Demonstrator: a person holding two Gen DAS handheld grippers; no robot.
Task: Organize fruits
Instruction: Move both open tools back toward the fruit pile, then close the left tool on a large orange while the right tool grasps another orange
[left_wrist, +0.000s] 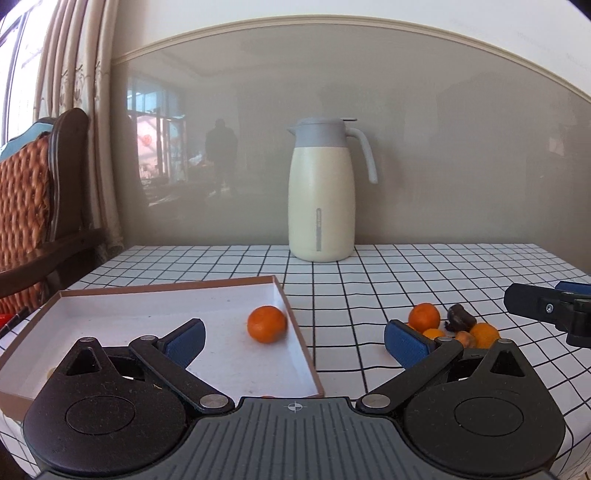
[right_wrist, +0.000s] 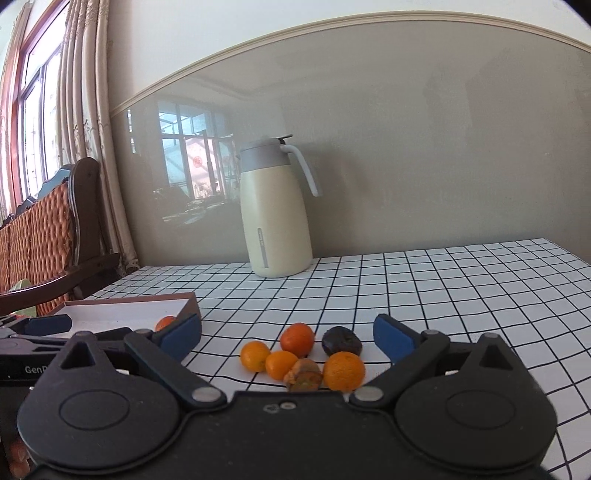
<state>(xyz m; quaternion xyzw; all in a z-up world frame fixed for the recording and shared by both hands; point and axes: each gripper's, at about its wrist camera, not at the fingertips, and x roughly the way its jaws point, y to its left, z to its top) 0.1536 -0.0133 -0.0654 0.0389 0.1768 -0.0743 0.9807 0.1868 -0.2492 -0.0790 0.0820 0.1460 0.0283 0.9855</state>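
A shallow white box with brown rim (left_wrist: 110, 321) lies on the checked tablecloth at the left; one orange (left_wrist: 266, 324) sits inside near its right wall. My left gripper (left_wrist: 293, 339) is open and empty, above the box's right edge. A pile of several small oranges (right_wrist: 297, 339), a dark fruit (right_wrist: 340, 341) and a brownish fruit (right_wrist: 303, 374) lies on the cloth; it also shows in the left wrist view (left_wrist: 424, 316). My right gripper (right_wrist: 286, 338) is open and empty, just behind the pile, which lies between its fingers. The box (right_wrist: 125, 314) shows at its left.
A cream thermos jug (left_wrist: 322, 192) with grey lid stands at the back by the wall, also in the right wrist view (right_wrist: 275, 210). A wooden wicker chair (left_wrist: 33, 206) is at the left beside curtains. The right gripper's tip (left_wrist: 546, 306) shows at the right.
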